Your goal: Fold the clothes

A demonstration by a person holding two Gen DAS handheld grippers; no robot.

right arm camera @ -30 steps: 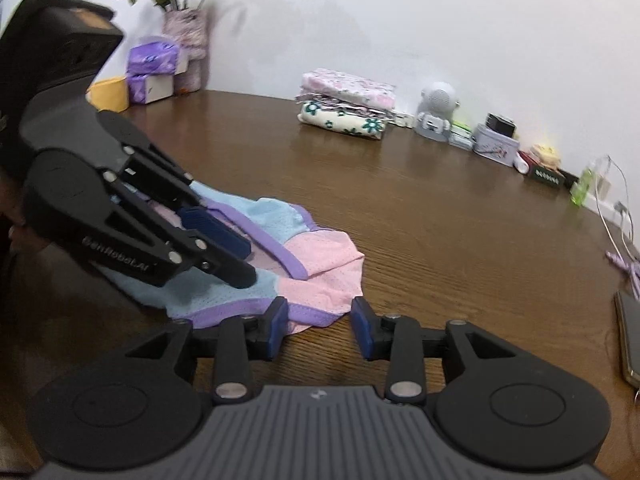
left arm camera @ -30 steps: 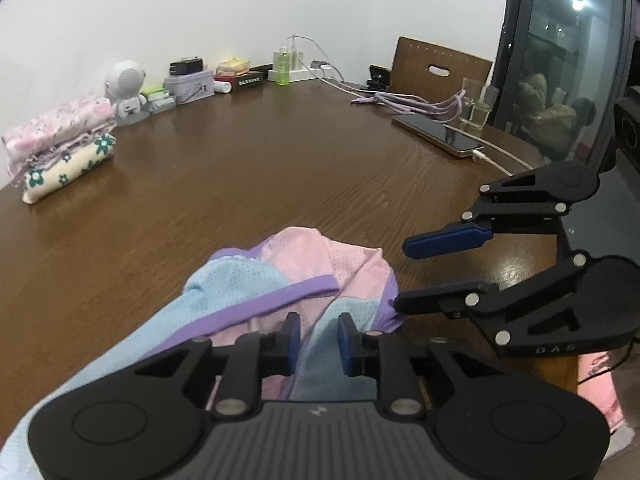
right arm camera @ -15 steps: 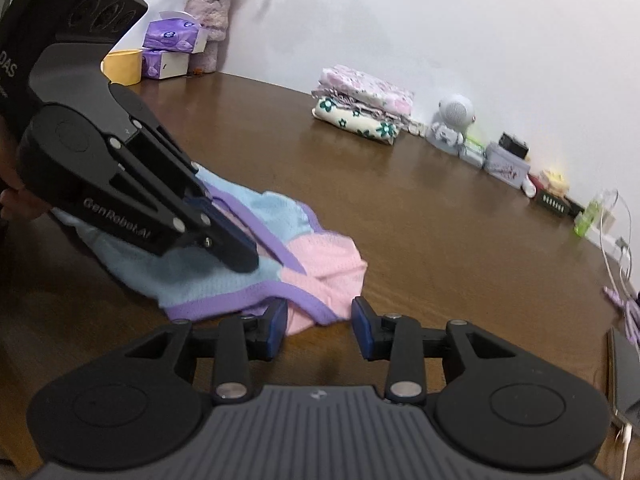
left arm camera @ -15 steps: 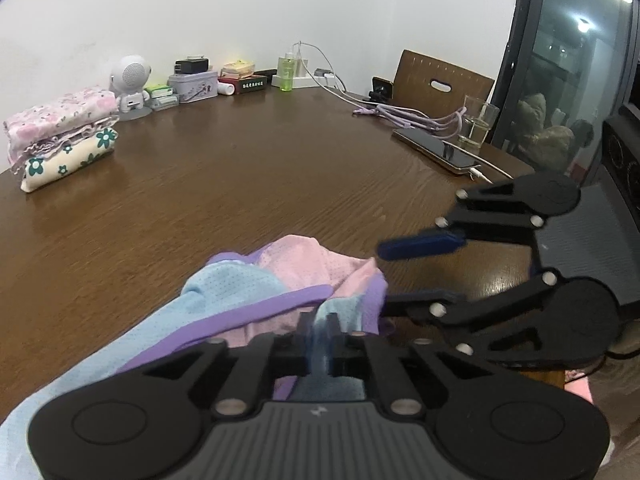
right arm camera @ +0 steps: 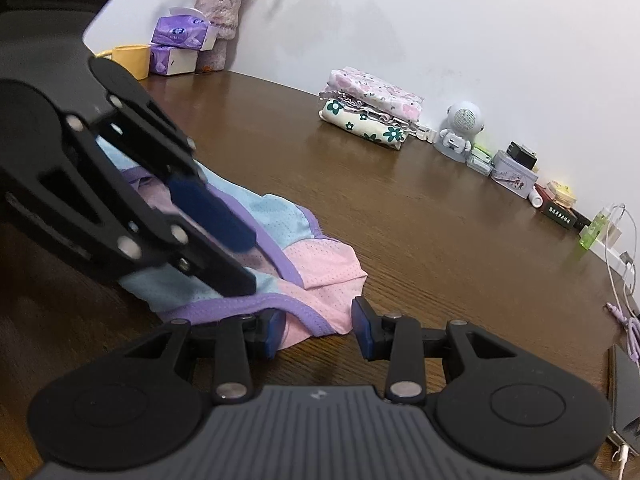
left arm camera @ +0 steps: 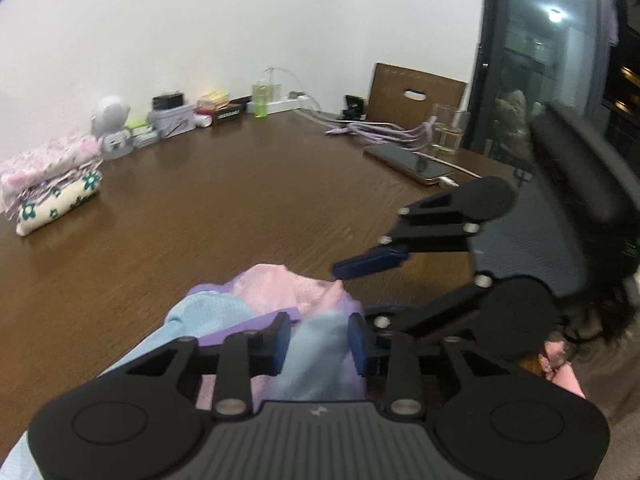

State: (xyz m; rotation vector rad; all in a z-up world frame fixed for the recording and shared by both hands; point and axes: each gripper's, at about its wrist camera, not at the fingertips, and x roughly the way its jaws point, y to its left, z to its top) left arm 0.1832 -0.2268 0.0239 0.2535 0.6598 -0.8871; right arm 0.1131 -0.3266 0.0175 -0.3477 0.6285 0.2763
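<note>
A crumpled mesh garment [left arm camera: 280, 292] in light blue, pink and purple trim lies on the brown table [left arm camera: 240, 200] near its front edge. My left gripper [left arm camera: 319, 342] is open, with a blue fold of the cloth bulging between its fingers. In the right wrist view the same garment [right arm camera: 320, 264] spreads to the left, and the left gripper [right arm camera: 245, 266] hangs over its blue part. My right gripper [right arm camera: 318, 330] is open at the pink corner, whose purple hem lies between its fingers. From the left wrist view, the right gripper [left arm camera: 352, 292] reaches in sideways from the right.
A stack of folded floral clothes [right arm camera: 372, 116] sits at the back by a small astronaut figure [right arm camera: 460, 128] and several boxes. A phone [left arm camera: 412, 164], cables and a glass [left arm camera: 446, 134] lie to the right. An office chair [left arm camera: 560, 216] stands beside the table.
The left gripper, shut on the cloth half a second ago, has opened. Both grippers have shifted slightly toward the garment's pink end; the right stays open.
</note>
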